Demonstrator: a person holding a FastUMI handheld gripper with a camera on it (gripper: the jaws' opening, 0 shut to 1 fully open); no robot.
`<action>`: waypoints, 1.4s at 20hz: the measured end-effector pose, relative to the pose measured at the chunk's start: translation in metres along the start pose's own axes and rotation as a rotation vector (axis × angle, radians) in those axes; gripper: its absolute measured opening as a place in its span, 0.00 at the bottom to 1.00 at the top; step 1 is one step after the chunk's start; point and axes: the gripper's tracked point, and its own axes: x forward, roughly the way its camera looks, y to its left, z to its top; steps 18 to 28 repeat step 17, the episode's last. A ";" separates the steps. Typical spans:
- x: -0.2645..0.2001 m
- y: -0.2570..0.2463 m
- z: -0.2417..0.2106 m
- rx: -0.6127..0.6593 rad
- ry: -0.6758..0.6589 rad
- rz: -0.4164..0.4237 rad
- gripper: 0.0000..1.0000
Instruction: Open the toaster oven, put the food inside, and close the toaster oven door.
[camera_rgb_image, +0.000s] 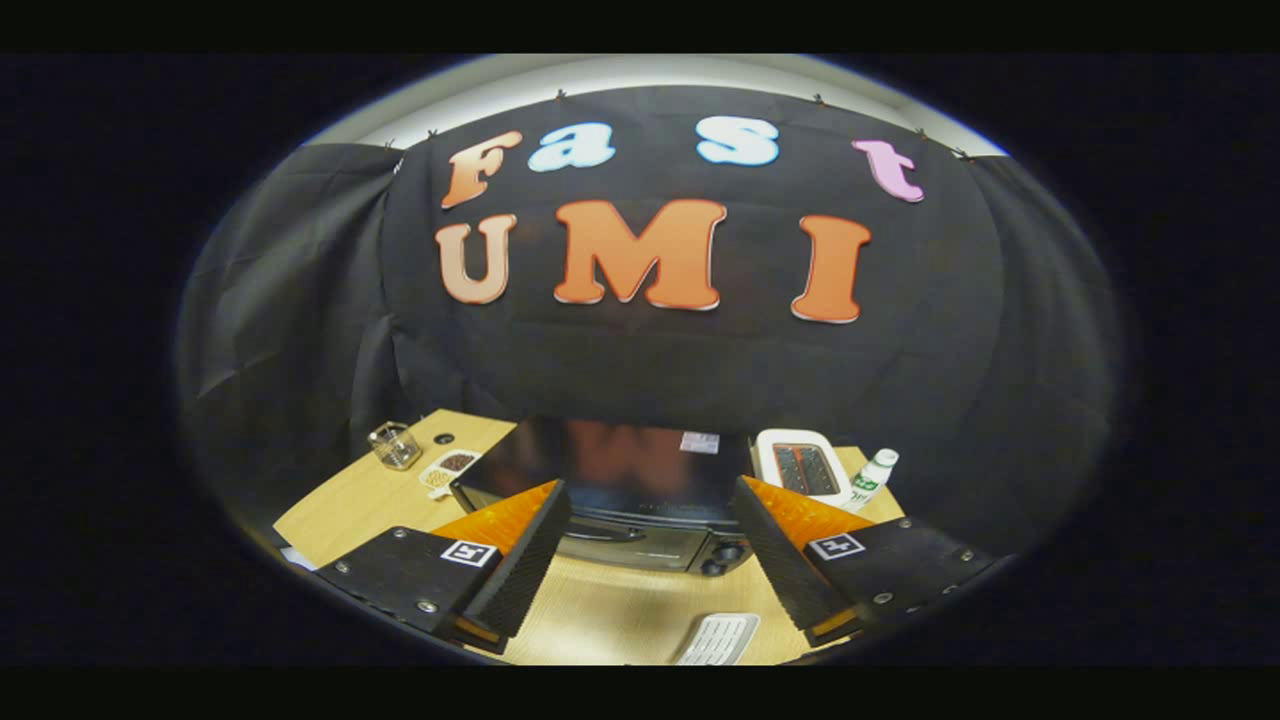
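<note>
1. Toaster oven (640, 520) sits on the desk (600, 610) beyond the gripper (650, 555), door shut.
2. Jaws apart, holding nothing.
3. Fits either food still outside or already shut in.

dim booth | wooden table (600, 610) brightest | glossy toaster oven (610, 470) top reflects wall | strong fisheye bending, edges darkened

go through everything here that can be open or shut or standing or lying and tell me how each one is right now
gripper: open, fingers spread, holding nothing, above the table
toaster oven: door shut, just ahead of the fingers
glass jar: upright, left of the oven
bottle: capped, leaning, right of the white toaster
white toaster: standing beside the oven, slots up
small white dish: flat on the table, holding something dark
</note>
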 end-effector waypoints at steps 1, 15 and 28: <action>-0.007 -0.004 0.015 0.005 -0.041 -0.007 0.97; -0.093 -0.033 0.142 -0.002 -0.387 -0.072 0.97; -0.099 -0.032 0.148 -0.006 -0.398 -0.069 0.98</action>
